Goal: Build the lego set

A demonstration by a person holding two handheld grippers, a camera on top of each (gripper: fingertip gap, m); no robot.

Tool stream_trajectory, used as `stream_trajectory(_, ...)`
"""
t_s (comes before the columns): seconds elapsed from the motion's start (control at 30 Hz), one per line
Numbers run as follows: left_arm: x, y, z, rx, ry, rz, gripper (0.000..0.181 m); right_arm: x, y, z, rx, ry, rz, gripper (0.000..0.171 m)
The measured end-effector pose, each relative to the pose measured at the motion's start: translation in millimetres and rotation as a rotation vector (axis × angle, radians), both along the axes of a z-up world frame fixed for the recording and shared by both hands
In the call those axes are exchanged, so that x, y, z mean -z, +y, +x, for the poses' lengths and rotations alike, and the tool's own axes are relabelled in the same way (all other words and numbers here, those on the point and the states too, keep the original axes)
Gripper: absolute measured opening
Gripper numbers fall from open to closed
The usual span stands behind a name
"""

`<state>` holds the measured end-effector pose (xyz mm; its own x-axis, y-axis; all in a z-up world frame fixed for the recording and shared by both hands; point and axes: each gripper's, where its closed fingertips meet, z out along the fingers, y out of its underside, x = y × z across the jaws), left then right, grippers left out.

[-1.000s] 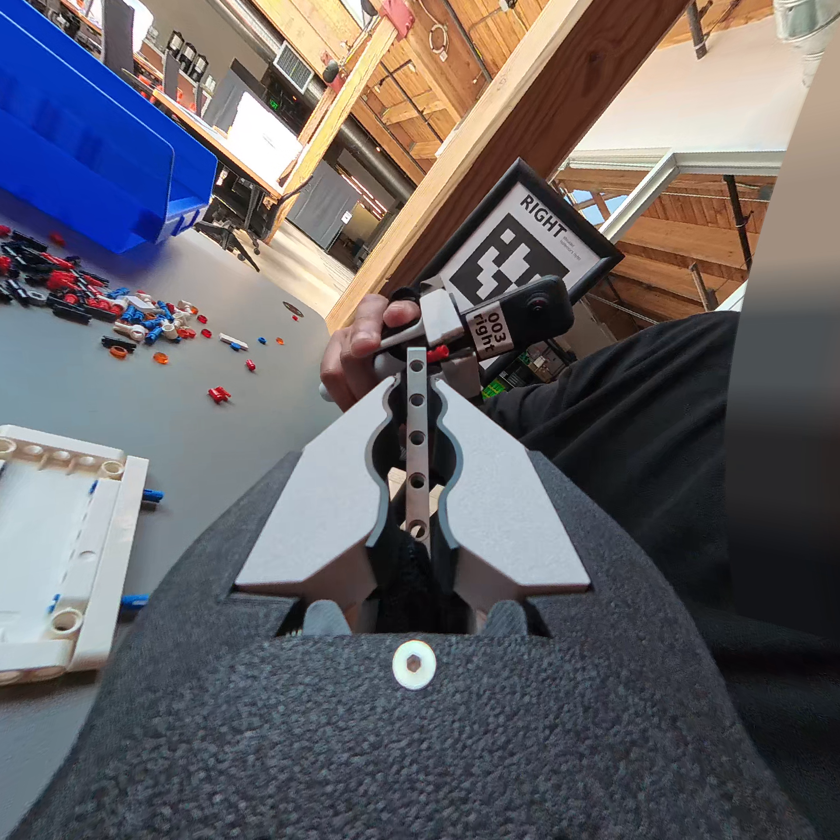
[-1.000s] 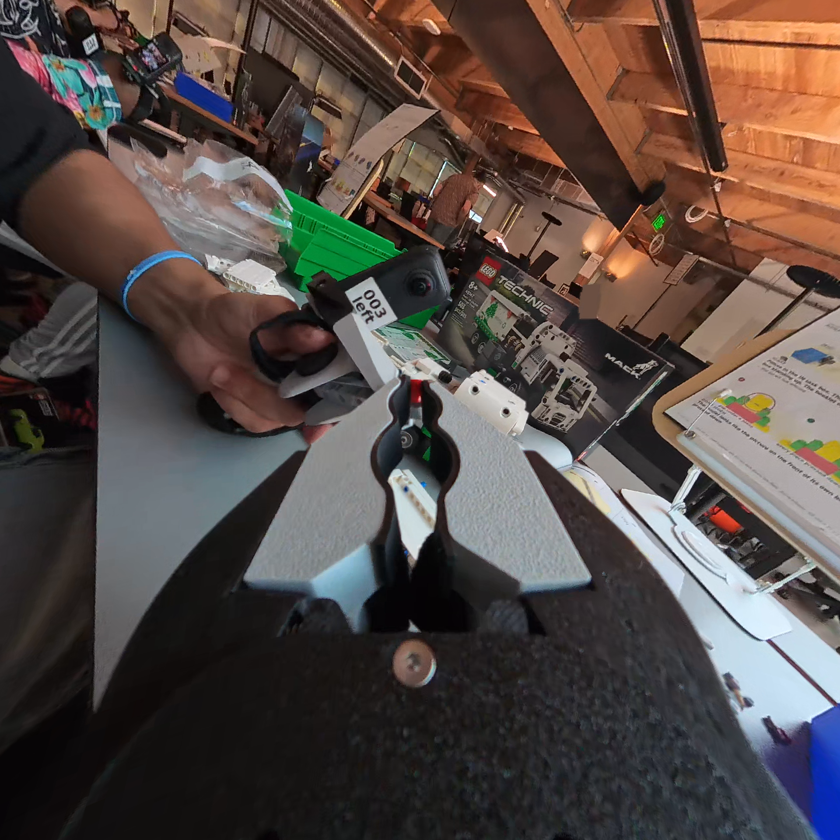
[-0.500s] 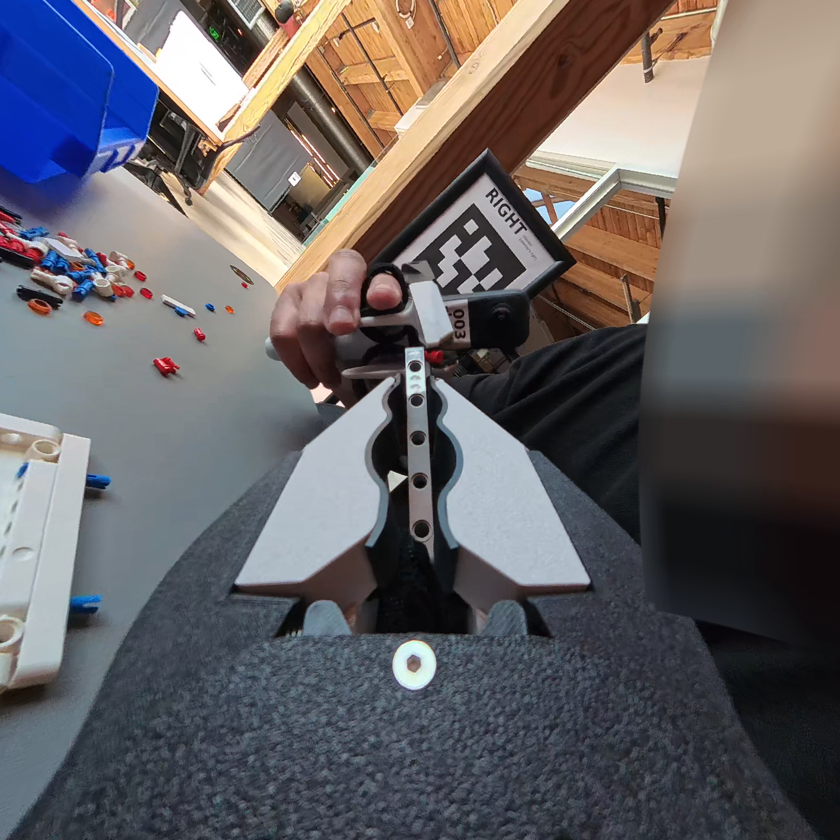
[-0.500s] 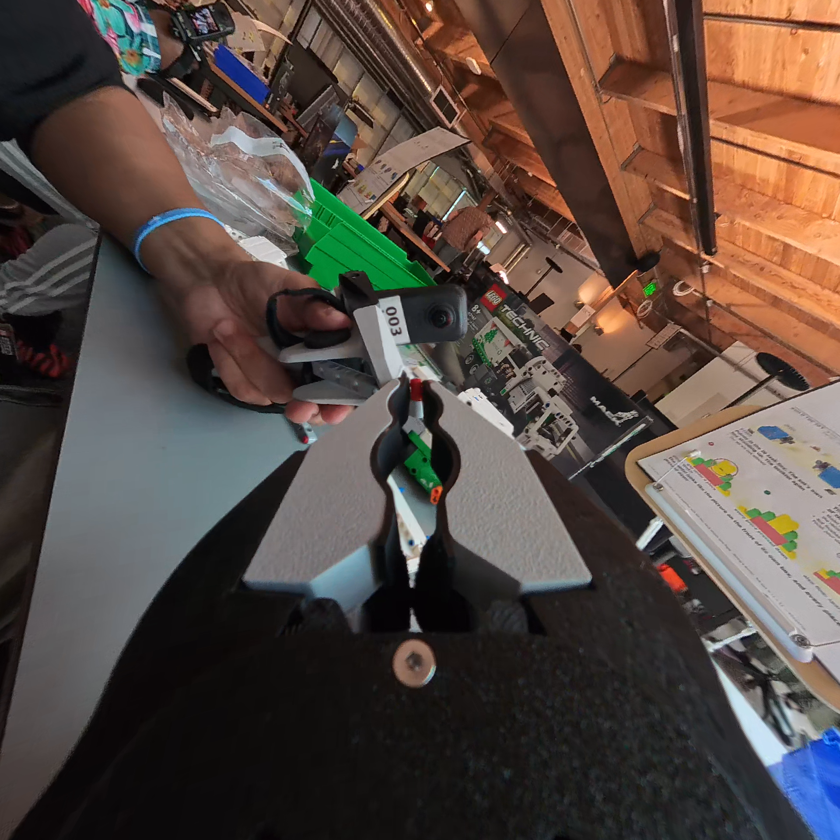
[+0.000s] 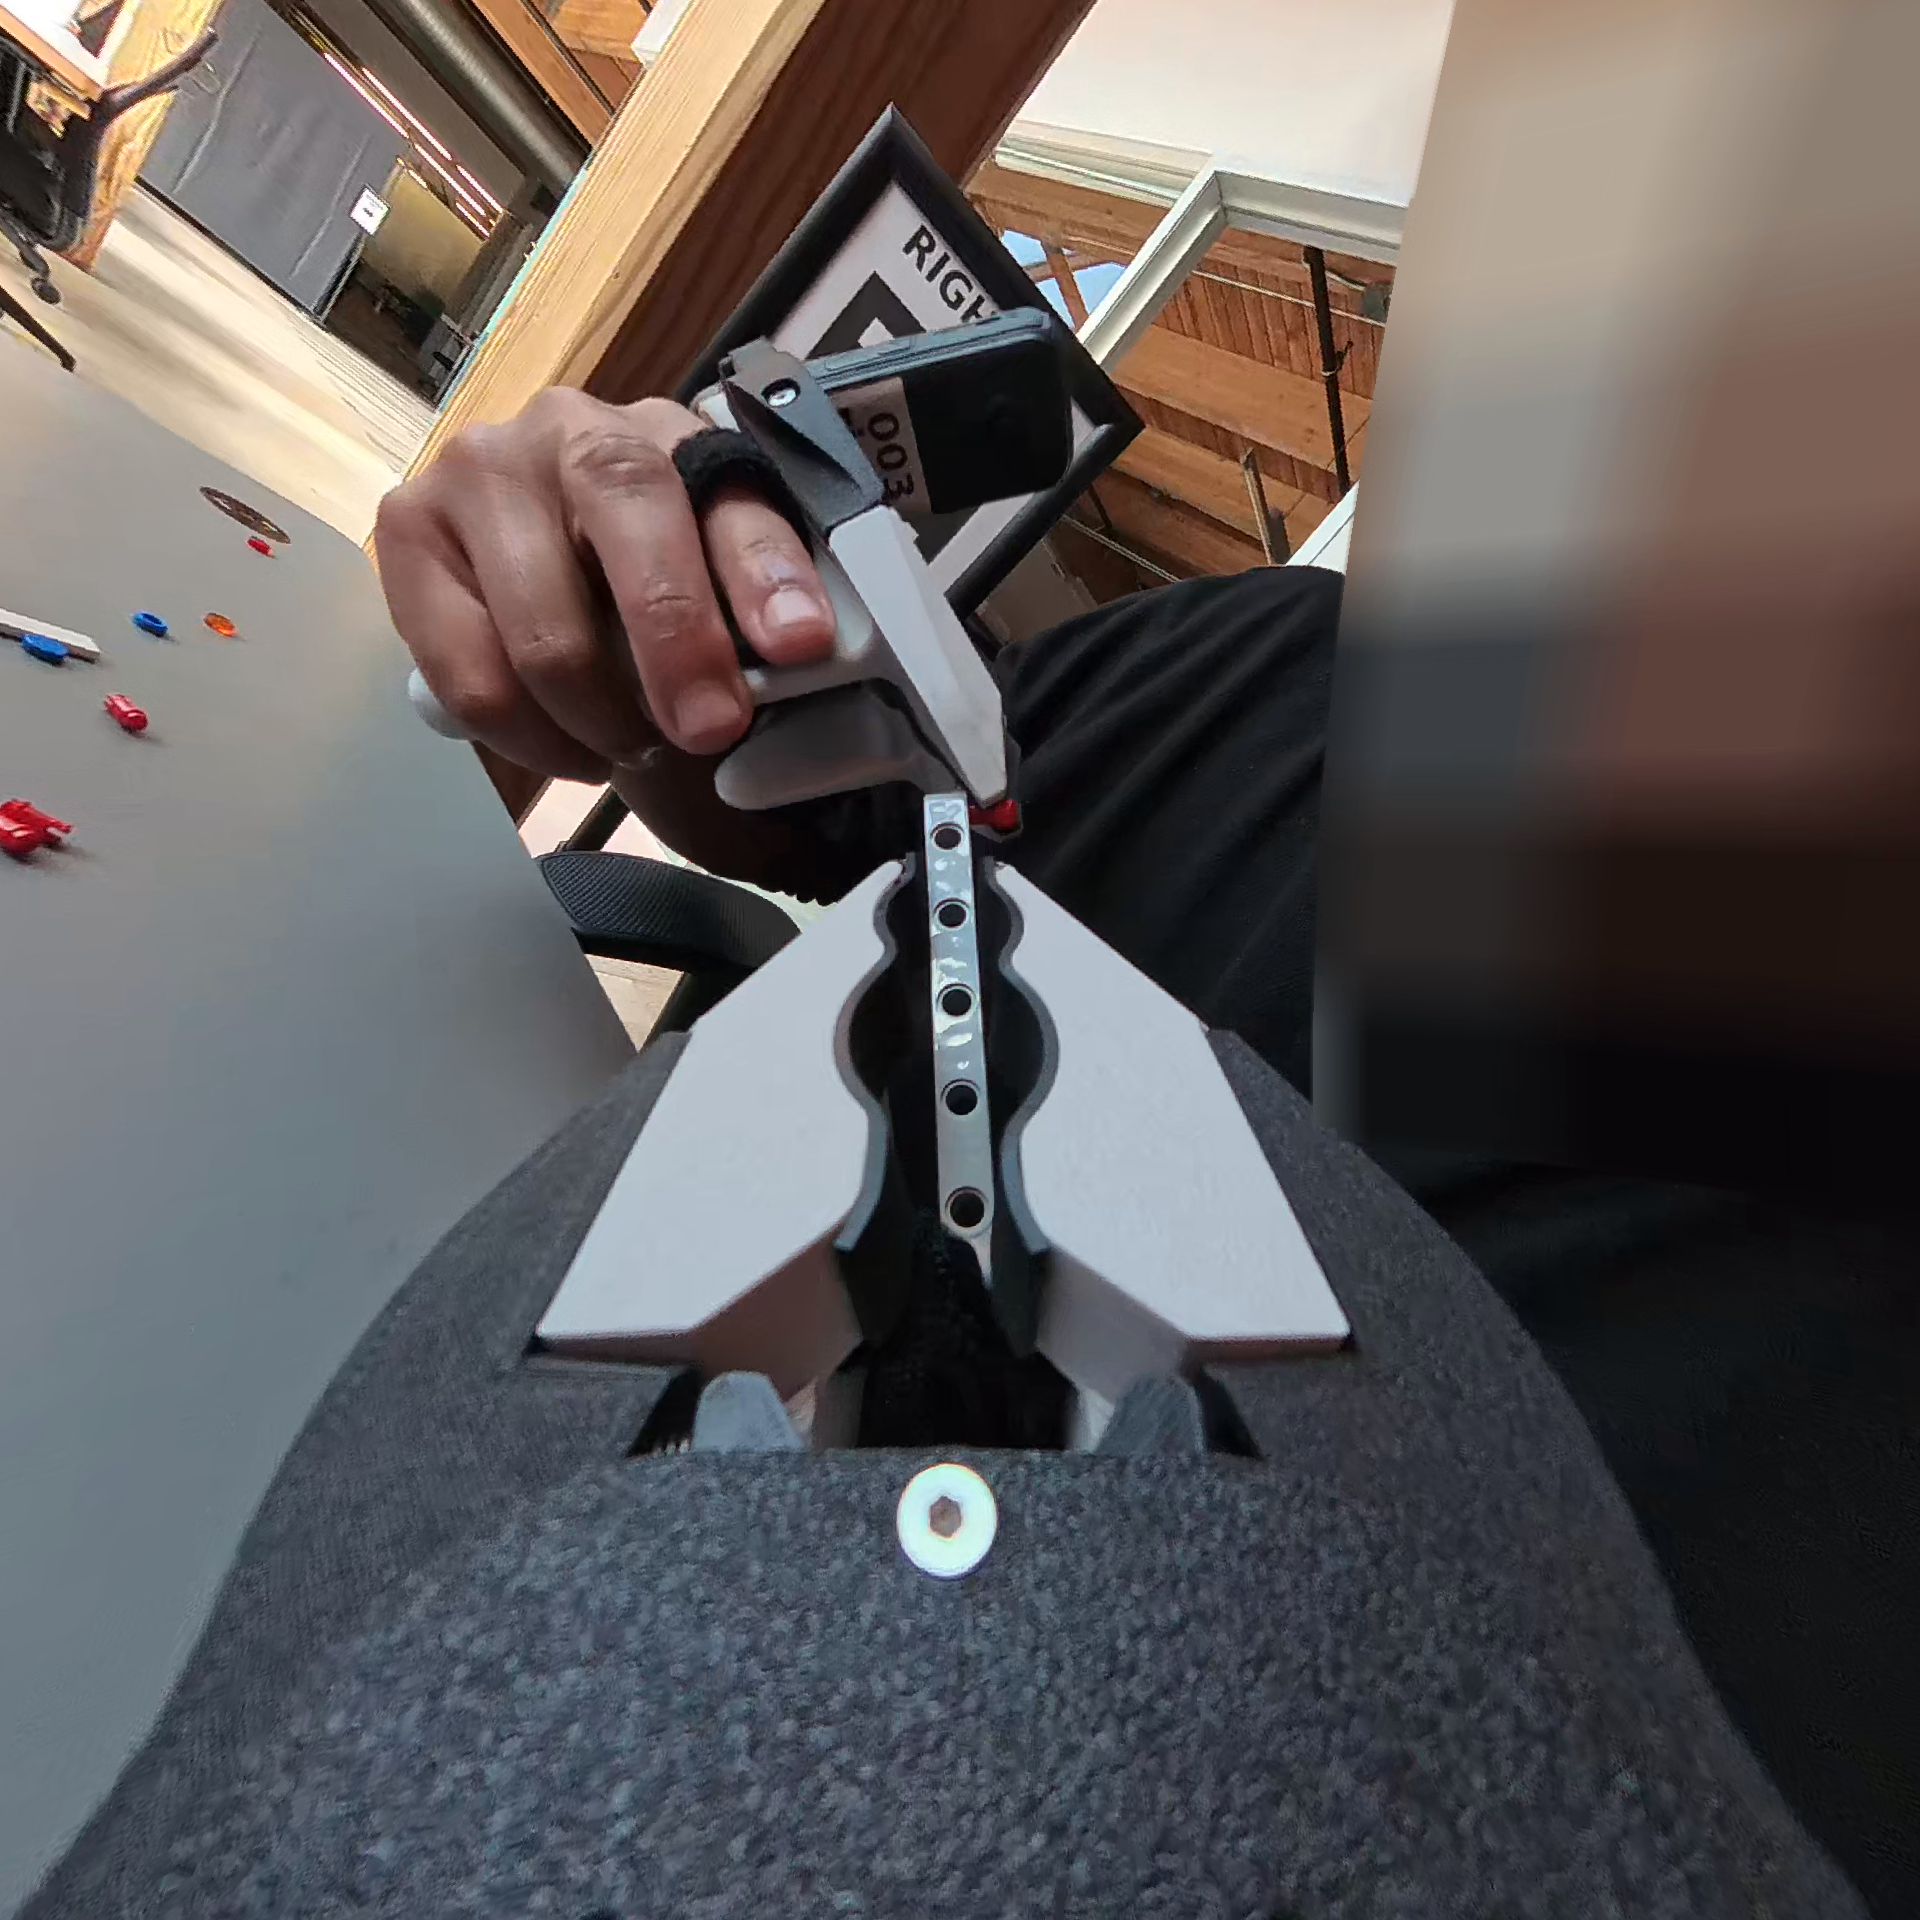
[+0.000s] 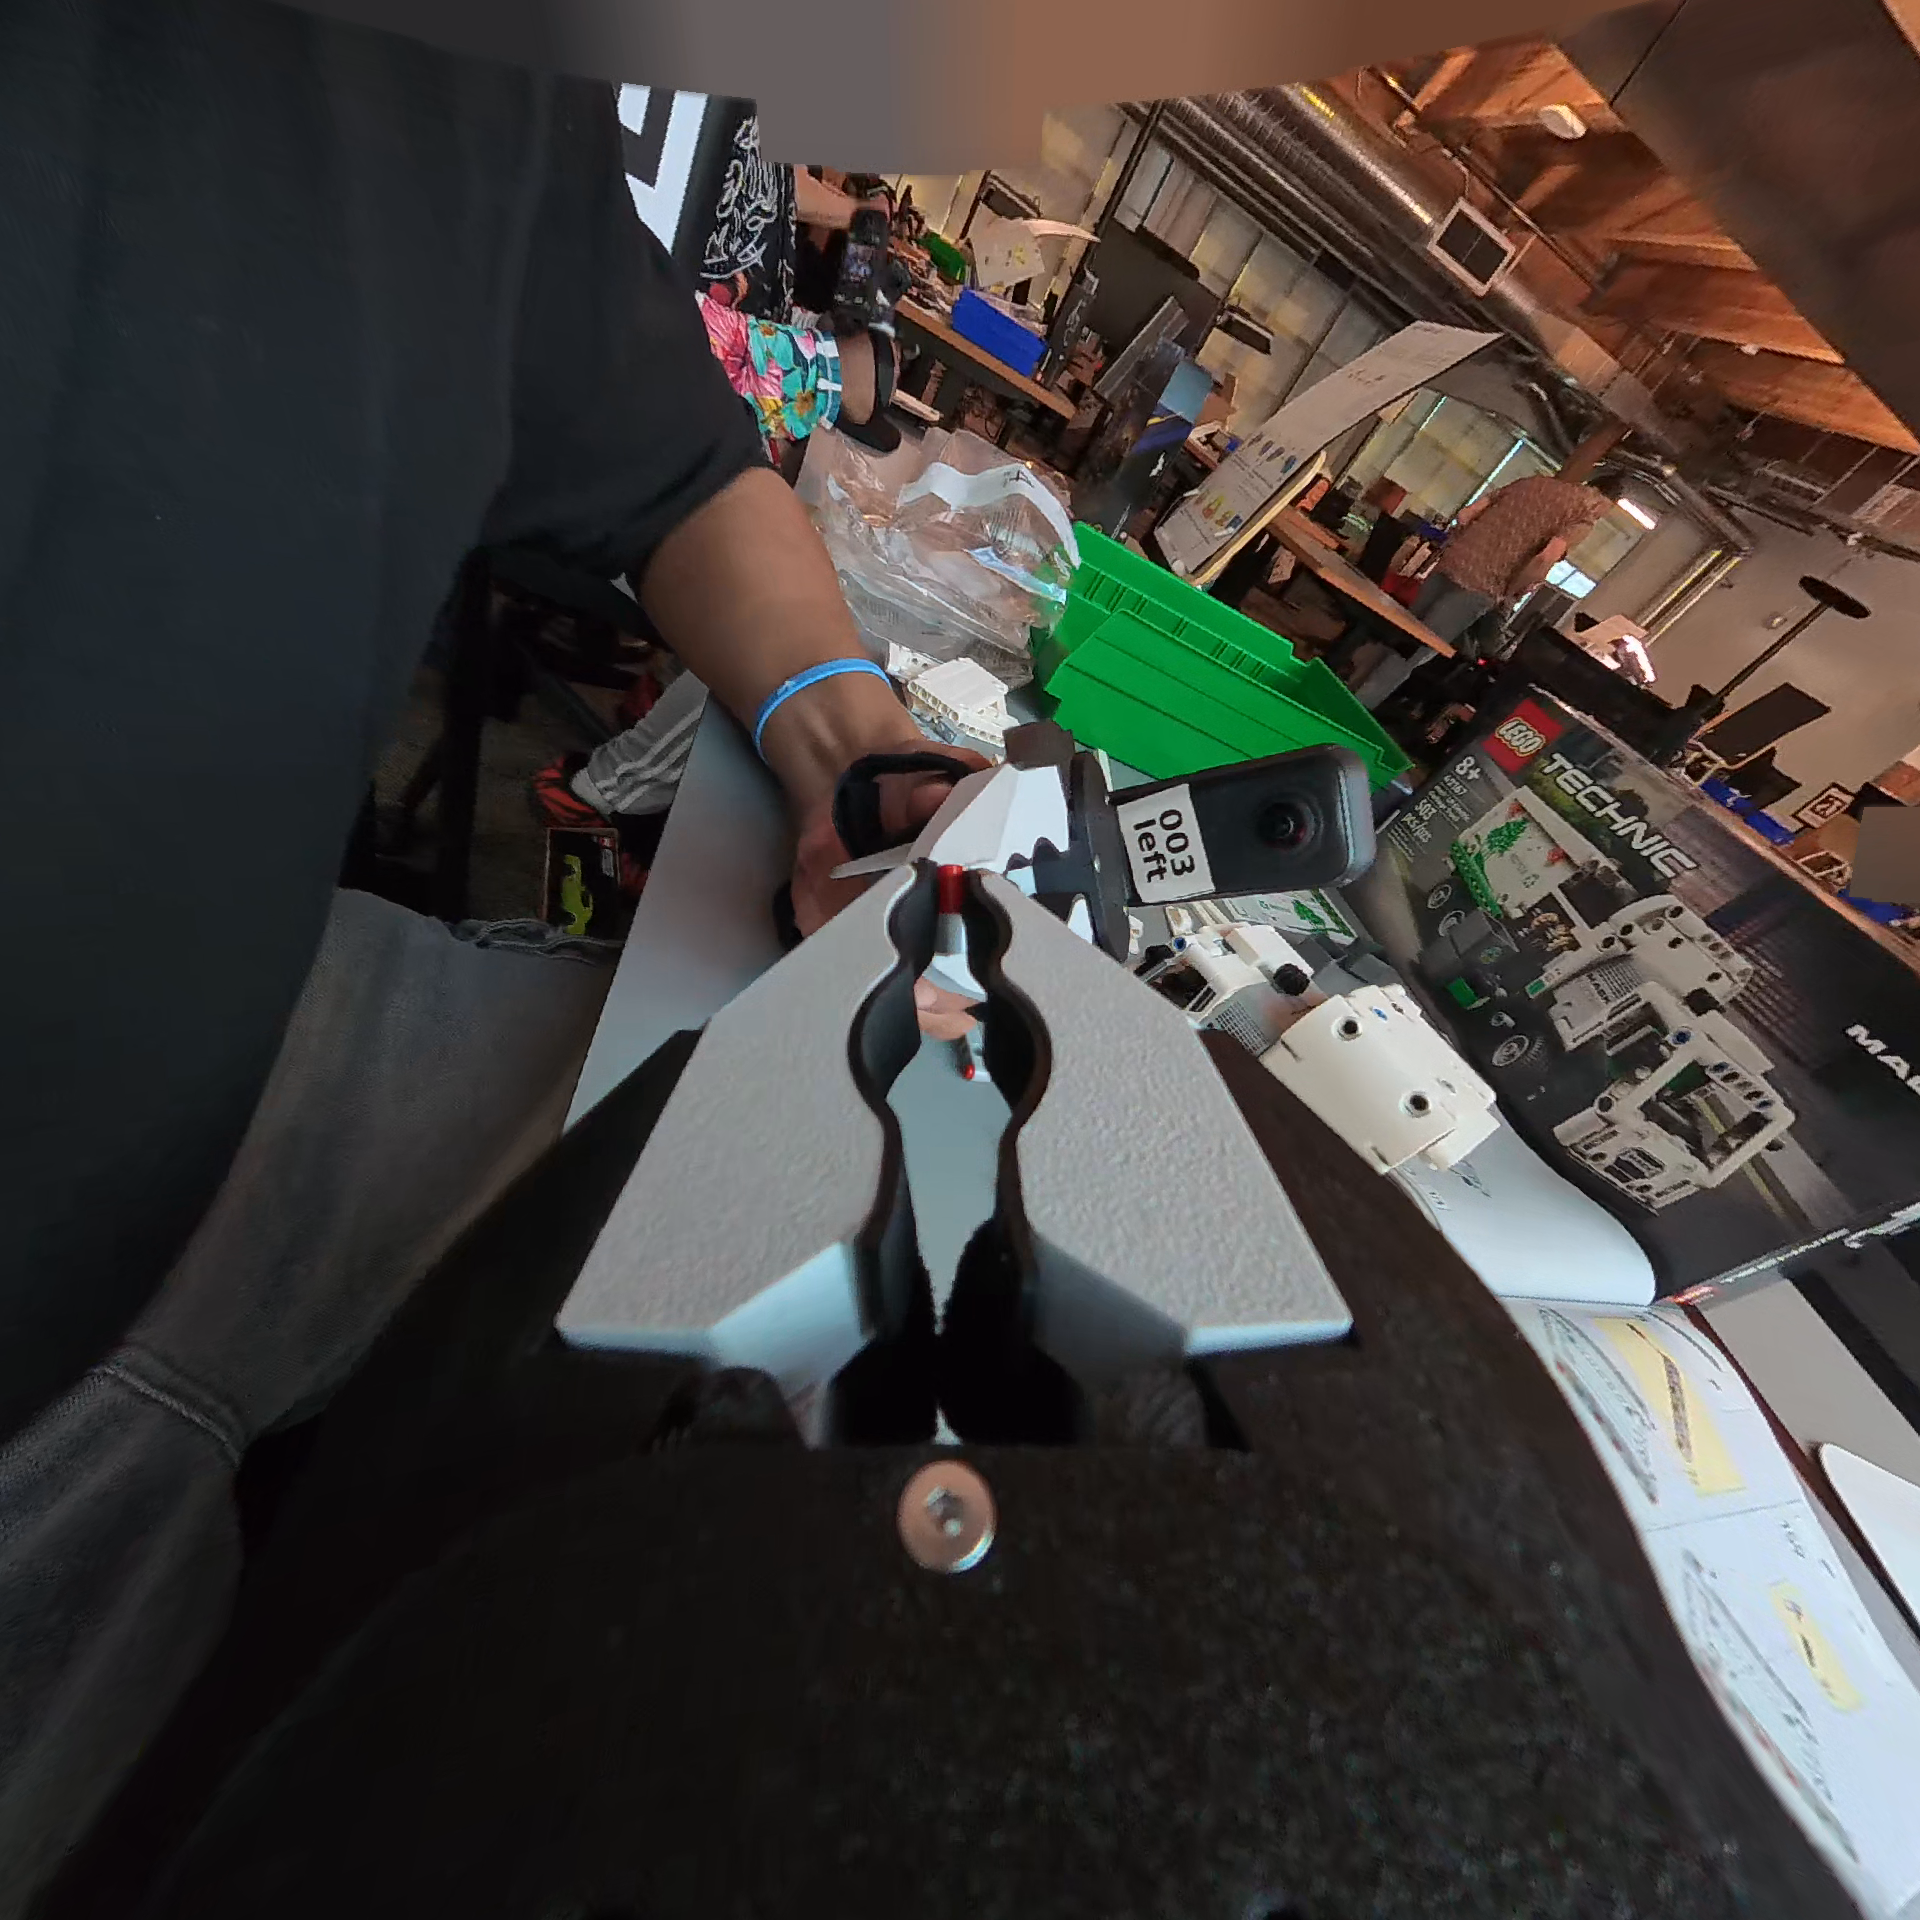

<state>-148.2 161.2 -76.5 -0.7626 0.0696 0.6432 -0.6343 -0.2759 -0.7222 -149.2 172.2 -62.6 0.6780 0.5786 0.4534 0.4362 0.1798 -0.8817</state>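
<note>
Two handheld grippers meet above the table edge, joining a red pin to a grey beam.

Our left gripper [image 5: 951, 883] pinches the holed grey beam [image 5: 958, 1023]; our right gripper [image 6: 951, 894] pinches a red pin [image 6: 949, 894] at its top hole. We judge misalignment could pop it loose. Only the right view shows the white truck model [image 6: 1351, 1049].

Pale grey tongs [image 5: 943, 883] around a silver-grey holed beam [image 5: 958, 1013]; a red pin [image 6: 950, 891] between grey tongs [image 6: 948, 894]. Matt grey tabletop [image 5: 260, 935] dotted with red pieces [image 5: 31, 828], blue studs [image 5: 149, 622]. Bright green bins [image 6: 1195, 675]; blue wristband [image 6: 816, 686]; white truck model [image 6: 1361, 1060]; black box [image 6: 1662, 997].
</note>
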Motion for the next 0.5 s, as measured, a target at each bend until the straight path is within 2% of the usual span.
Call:
stream_trajectory(0.23, 2.8, 1.7, 5.8, -0.025, 0.023, 0.013, 0.006, 1.9, 1.1, 5.2, 0.011, 0.102, -0.007, 0.003)
stream_trajectory(0.5, 24.8, 3.3, 24.0, -0.156, 0.045, 0.189, 0.006, 22.6, 3.4, 23.8, 0.133, 0.063, -0.056, 0.003)
